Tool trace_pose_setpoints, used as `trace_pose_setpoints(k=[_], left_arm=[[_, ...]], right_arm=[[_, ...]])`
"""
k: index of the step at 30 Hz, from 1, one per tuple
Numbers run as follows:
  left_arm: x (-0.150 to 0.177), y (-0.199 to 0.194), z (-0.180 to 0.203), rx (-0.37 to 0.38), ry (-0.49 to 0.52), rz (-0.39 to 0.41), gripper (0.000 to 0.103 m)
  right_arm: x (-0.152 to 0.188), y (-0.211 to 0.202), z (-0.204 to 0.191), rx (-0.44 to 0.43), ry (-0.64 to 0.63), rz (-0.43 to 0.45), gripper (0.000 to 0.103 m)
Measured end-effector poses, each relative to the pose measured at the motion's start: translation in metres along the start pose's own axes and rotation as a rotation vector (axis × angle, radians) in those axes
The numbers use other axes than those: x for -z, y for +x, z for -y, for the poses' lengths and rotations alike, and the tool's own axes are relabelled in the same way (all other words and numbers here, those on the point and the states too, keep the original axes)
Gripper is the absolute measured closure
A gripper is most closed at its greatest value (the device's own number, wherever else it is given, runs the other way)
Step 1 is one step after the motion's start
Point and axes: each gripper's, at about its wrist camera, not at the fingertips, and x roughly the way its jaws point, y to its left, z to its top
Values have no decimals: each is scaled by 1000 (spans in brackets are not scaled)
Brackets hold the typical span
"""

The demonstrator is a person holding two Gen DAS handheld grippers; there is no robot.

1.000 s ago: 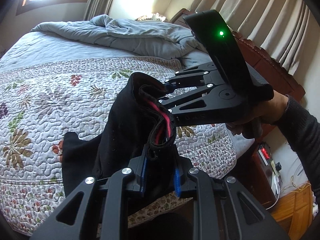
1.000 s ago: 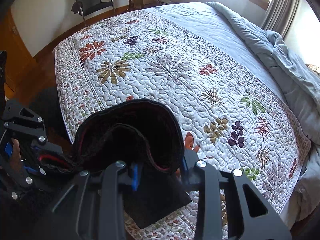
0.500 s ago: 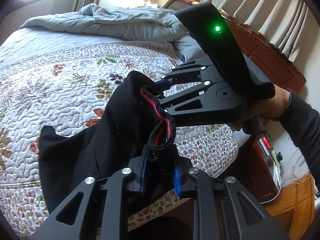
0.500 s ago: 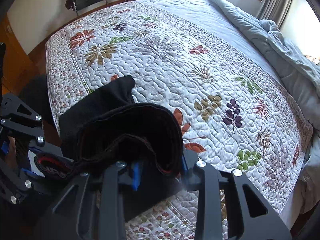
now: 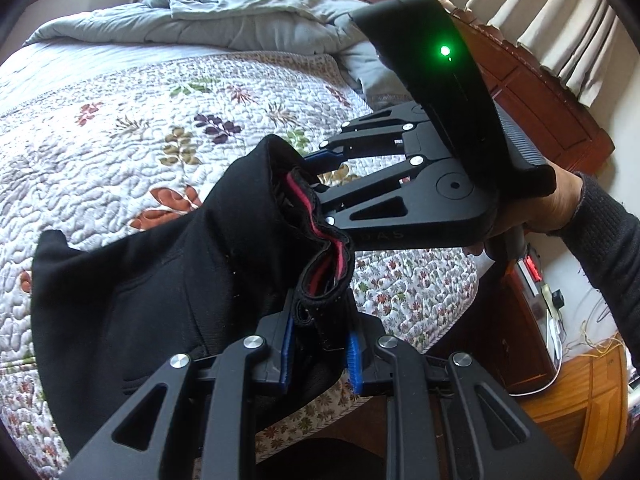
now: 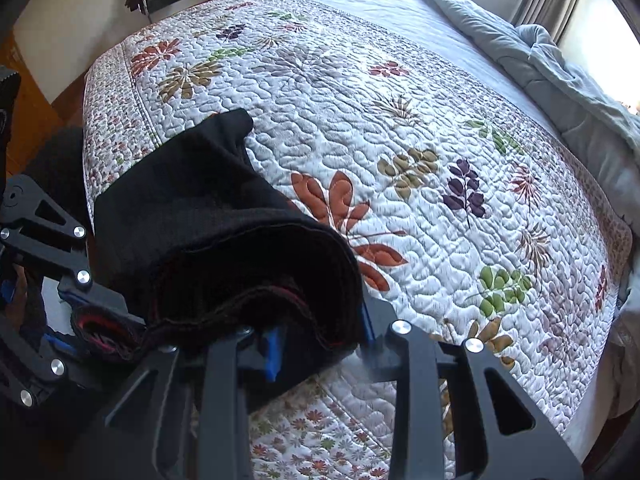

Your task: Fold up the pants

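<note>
over the near edge of the bed (image 6: 420, 128), both tools are holding the black pants (image 5: 160, 300) by the waistband. the left gripper (image 5: 320, 354) is pinching one bunched end of the band, red lining showing just above its blue pads (image 5: 354, 360); the right gripper (image 6: 320, 344) is pressing together on the other end, with the band arching up between the two. the legs are trailing forward onto the floral quilt (image 6: 400, 208), one dark corner lying flat on it.

the risk i am seeing: the fabric is sitting thick and rolled in each grip, so a hard pull apart may be slipping a layer free and dropping that side. the trailing legs are also looking rumpled, so laying them down now is likely trapping creases or a twisted leg underneath.
</note>
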Motion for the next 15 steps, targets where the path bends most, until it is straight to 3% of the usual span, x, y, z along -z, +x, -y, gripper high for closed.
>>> trace_pose_setpoints(k=[15], left_arm=[[18, 41, 3, 5, -17, -87, 81]], right_arm=[[41, 23, 8, -23, 75, -5, 73]])
